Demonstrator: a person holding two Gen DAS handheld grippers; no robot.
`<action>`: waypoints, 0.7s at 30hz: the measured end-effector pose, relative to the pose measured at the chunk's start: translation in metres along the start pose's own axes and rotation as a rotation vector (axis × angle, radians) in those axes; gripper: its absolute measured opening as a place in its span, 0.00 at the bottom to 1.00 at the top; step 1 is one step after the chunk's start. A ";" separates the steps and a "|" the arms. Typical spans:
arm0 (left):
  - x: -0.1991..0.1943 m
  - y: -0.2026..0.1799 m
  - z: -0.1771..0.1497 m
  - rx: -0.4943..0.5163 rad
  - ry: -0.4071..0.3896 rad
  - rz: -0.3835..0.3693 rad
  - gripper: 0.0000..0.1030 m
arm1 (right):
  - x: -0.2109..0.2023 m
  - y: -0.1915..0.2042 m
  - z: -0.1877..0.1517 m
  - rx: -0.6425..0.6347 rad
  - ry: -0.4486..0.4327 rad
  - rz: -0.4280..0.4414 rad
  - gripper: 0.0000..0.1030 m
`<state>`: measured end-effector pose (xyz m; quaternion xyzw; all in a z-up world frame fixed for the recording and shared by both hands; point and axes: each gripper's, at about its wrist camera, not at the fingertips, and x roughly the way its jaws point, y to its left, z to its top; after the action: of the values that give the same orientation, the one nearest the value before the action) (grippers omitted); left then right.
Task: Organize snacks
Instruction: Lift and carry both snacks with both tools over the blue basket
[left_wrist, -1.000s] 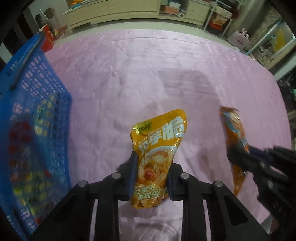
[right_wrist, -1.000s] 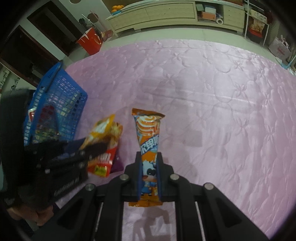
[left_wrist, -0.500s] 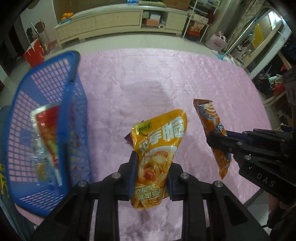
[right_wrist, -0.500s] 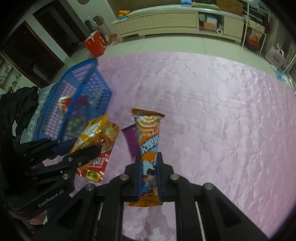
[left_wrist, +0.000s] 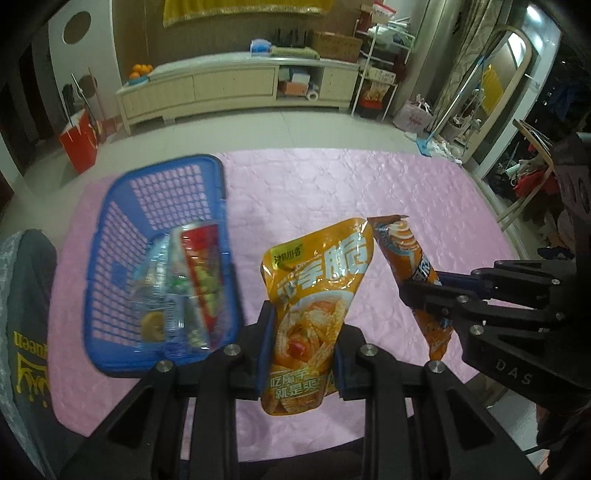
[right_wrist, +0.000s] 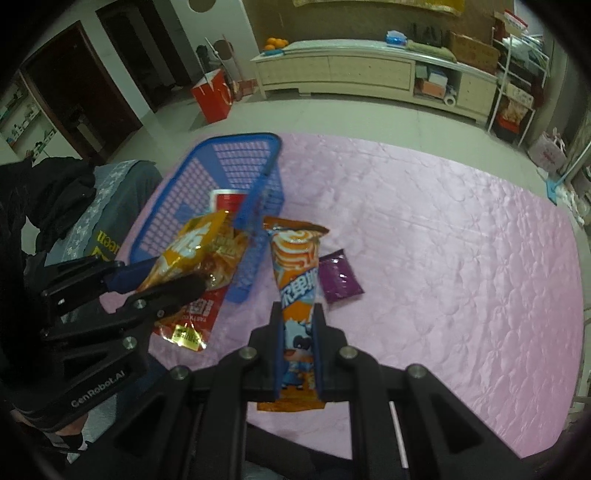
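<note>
**Two snack packs held aloft beside the basket**

Pink quilted cloth covers the desk (left_wrist: 369, 192), with a pale cabinet seen beyond. From the left wrist view, the yellow chip bag (left_wrist: 314, 302) is clamped upright in the jaws of the left gripper (left_wrist: 303, 350), its long axis running away from the camera. The blue basket (left_wrist: 110, 236), already holding packets, lies just to the left of that bag.

From the right wrist view, the orange wafer pack (right_wrist: 297, 295) is gripped lengthwise by the right gripper (right_wrist: 298, 354), jaws closed on it. A purple packet (right_wrist: 338, 275) is left lying on the cloth. The left hand is judged nearer the basket.
</note>
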<state>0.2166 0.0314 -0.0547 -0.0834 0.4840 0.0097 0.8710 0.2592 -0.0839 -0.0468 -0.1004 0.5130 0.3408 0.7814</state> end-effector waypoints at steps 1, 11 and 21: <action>-0.005 0.004 -0.002 0.005 -0.007 0.002 0.24 | -0.001 0.007 0.001 -0.004 -0.005 0.000 0.16; -0.065 0.050 -0.024 0.003 -0.079 0.028 0.24 | -0.009 0.052 -0.001 -0.030 -0.061 0.031 0.16; -0.086 0.105 -0.041 -0.046 -0.130 0.044 0.24 | 0.004 0.095 0.006 -0.108 -0.109 0.024 0.16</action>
<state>0.1261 0.1336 -0.0180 -0.0919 0.4279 0.0453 0.8980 0.2037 -0.0084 -0.0291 -0.1174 0.4517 0.3821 0.7976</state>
